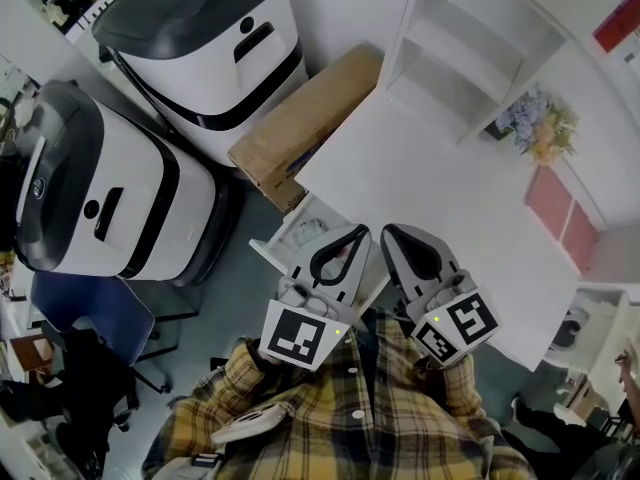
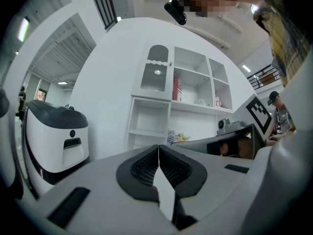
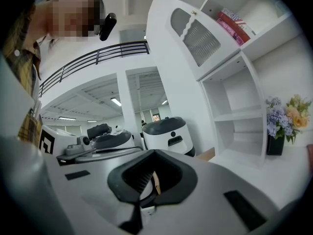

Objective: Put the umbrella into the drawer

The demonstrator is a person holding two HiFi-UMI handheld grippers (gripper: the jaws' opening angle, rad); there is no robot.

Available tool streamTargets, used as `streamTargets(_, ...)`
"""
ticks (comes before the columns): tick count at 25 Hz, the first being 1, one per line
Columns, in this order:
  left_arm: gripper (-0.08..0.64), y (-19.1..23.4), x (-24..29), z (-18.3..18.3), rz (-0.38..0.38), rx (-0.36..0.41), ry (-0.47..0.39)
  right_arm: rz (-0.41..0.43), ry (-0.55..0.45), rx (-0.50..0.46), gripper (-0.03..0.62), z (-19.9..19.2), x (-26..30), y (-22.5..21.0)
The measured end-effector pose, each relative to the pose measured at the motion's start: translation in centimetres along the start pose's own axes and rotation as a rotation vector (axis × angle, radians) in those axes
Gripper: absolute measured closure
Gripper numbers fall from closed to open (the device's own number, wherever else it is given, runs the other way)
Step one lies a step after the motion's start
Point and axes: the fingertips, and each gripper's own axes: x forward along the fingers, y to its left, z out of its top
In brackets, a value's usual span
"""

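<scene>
No umbrella shows in any view. In the head view my left gripper and right gripper are held side by side close to my plaid-shirted chest, over the near edge of the white table. Both are shut with nothing between the jaws. The left gripper view has its jaws meeting tip to tip, and the right gripper view shows the same. A white open drawer with small items in it sticks out at the table's left corner, partly hidden under the left gripper.
Two large white-and-black machines stand left of the table, with a long cardboard box between them and it. A white shelf unit and flowers are at the table's far side. A blue chair is at lower left.
</scene>
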Motion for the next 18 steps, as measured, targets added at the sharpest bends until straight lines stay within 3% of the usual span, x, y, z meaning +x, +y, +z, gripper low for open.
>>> streamTargets(18, 0.537, -0.05, 0.08, -0.2, 0.014, -0.002, 0.008, 0.024, 0.019, 0.013, 0.575, -0.56, -0.06, -0.19)
